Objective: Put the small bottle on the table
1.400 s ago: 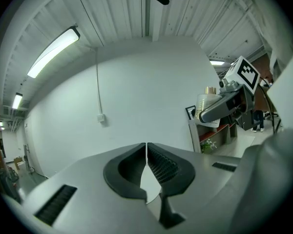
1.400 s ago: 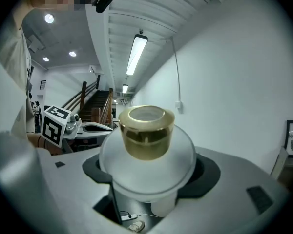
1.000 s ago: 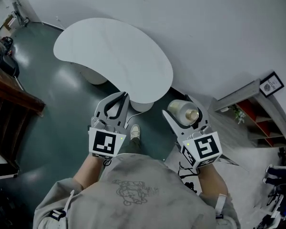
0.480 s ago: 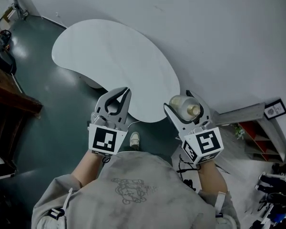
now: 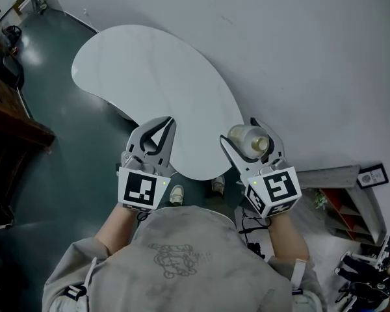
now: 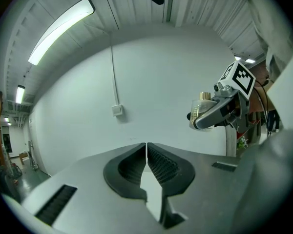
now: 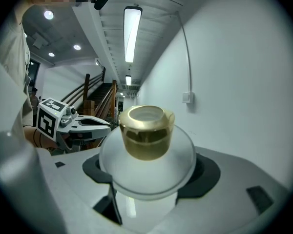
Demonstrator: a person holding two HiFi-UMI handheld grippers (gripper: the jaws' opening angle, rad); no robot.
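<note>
1. Head view: the right gripper (image 5: pixel 242 132) clamps the small bottle (image 5: pixel 247 140) in the air, beside the near right edge of the white table (image 5: pixel 149 77). The left gripper (image 5: pixel 168 123) hangs over that near edge.
2. Left gripper view: its jaws are pressed together, with nothing between them.
3. Right gripper view: the jaws grip the bottle's pale body, with its gold cap (image 7: pixel 146 128) pointing forward.

Right gripper (image 7: pixel 149 177), jaws clamped on a small frosted bottle (image 7: pixel 146 161) with gold cap (image 7: pixel 145 133); left gripper (image 7: pixel 79 123) beyond, at left.
</note>
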